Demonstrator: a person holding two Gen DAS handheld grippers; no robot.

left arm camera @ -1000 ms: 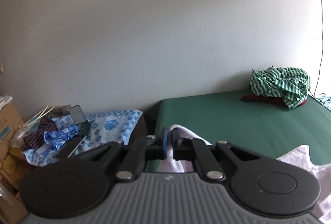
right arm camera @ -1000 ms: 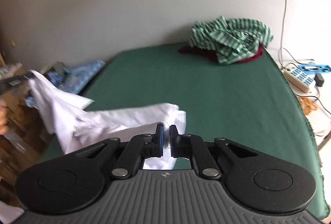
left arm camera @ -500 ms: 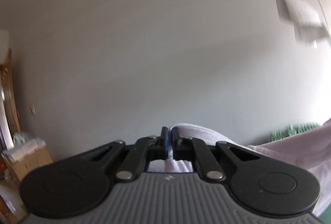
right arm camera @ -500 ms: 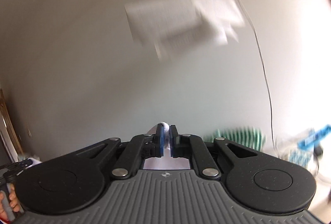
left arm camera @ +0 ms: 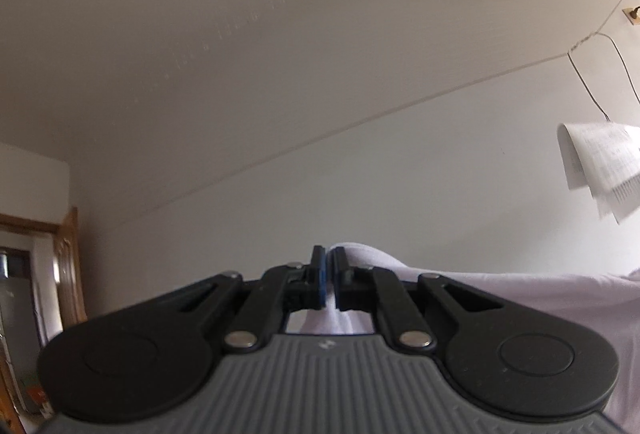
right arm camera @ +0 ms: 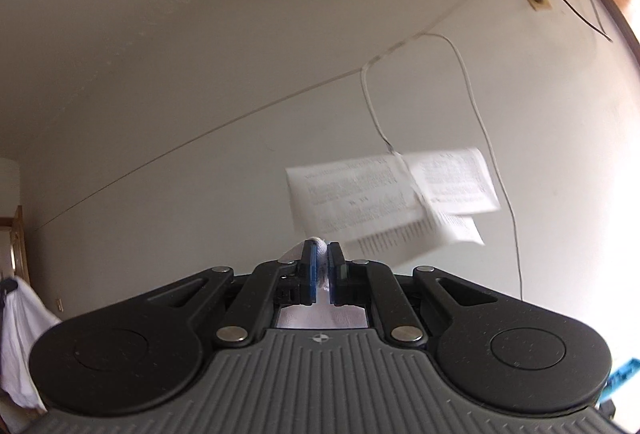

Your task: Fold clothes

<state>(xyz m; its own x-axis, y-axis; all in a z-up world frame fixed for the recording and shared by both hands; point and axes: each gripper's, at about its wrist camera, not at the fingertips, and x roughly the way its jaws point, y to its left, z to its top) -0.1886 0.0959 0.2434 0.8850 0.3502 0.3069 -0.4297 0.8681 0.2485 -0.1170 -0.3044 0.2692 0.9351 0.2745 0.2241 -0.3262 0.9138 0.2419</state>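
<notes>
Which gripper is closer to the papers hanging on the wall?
Right. The right gripper points almost straight at the hanging papers, just above its jaws. From the left gripper, the papers sit far off to its right.

Dim daylight, right-edge glare, fisheye warp

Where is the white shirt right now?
The white garment is lifted up, pinched in both the left gripper and the right gripper, stretching off to the right in the left wrist view.
</notes>
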